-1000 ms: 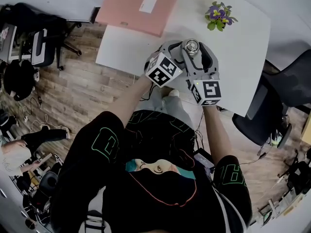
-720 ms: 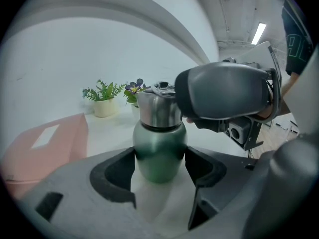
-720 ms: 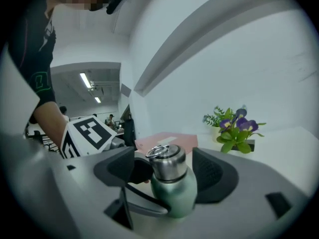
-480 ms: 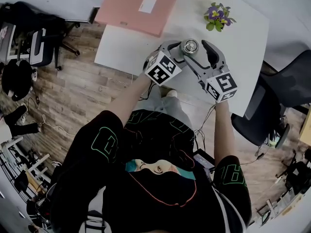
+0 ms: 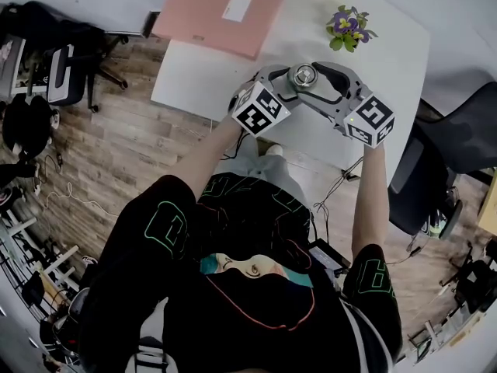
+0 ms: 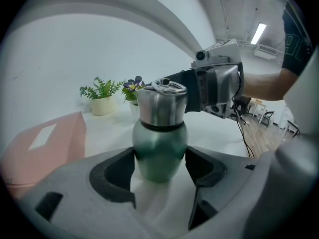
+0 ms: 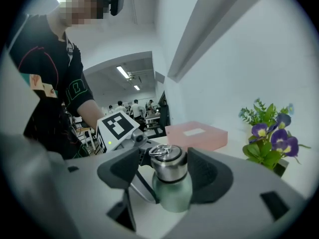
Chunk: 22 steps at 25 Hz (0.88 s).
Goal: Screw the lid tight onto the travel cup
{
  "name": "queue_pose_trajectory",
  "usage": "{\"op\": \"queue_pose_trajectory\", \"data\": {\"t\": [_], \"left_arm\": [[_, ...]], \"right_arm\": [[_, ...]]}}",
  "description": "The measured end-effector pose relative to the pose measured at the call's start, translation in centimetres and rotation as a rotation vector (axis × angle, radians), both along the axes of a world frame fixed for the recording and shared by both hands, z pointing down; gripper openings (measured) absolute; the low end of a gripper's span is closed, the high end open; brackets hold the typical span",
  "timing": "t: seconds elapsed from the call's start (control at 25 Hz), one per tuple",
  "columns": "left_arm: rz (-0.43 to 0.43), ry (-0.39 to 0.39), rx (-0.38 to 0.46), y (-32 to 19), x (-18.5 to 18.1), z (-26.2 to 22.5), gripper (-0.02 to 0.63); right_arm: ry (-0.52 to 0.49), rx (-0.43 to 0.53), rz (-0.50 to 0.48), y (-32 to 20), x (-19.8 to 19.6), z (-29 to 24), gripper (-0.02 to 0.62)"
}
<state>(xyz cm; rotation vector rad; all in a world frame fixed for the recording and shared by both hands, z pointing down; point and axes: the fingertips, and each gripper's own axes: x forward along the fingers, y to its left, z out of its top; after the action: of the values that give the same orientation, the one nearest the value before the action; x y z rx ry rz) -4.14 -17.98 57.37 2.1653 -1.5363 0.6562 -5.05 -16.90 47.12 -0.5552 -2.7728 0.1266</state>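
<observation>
The travel cup stands on the white table [image 5: 388, 76], with a green body [image 6: 159, 151] and a steel lid [image 6: 162, 106] on top. My left gripper [image 6: 160, 166] is shut on the green body, one pad on each side. My right gripper [image 7: 167, 176] reaches in from the right at lid height, straddling the lid [image 7: 168, 166]. Its jaws have just been closing, but a gap still shows at the left pad [image 7: 122, 168]. From the head view both grippers meet at the cup [image 5: 304, 74], the left gripper [image 5: 289, 82] from the left and the right gripper [image 5: 312, 84] from the right.
A pink box [image 5: 220, 10] lies at the table's far left. A pot of purple flowers [image 5: 349, 22] stands behind the cup, a green plant [image 6: 102, 98] beside it. The table's near edge is just below the grippers. A dark office chair [image 5: 458, 138] is at the right.
My right gripper has swung round the cup, its marker cube going from below the cup out to the right. The left gripper and the cup stayed put.
</observation>
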Motion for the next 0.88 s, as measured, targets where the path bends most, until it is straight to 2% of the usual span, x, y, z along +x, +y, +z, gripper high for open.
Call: {"op": "queue_pose_trajectory", "data": {"t": [0.16,0.32,0.52,0.72,0.88], "left_arm": [[0.005,-0.007,-0.004,0.0,0.0,-0.1,0.330],[0.010,-0.006,-0.007,-0.1,0.0,0.1,0.330],[0.015,-0.007,-0.004,-0.1,0.0,0.3,0.331],[0.023,-0.041,-0.007,-0.1,-0.1,0.4,0.331],[0.023,-0.051,-0.006,-0.1,-0.1,0.5,0.333]], "right_arm": [[0.003,-0.034,-0.039,-0.6,-0.3,-0.1,0.244],[-0.032,-0.024,0.000,-0.7,-0.5,-0.2,0.244],[-0.088,-0.046,0.165,-1.0,-0.3,0.0,0.244],[-0.149,-0.078,0.339,-1.3,-0.2,0.1,0.245],[-0.178,-0.041,0.481,-1.2,0.0,0.2,0.244]]}}
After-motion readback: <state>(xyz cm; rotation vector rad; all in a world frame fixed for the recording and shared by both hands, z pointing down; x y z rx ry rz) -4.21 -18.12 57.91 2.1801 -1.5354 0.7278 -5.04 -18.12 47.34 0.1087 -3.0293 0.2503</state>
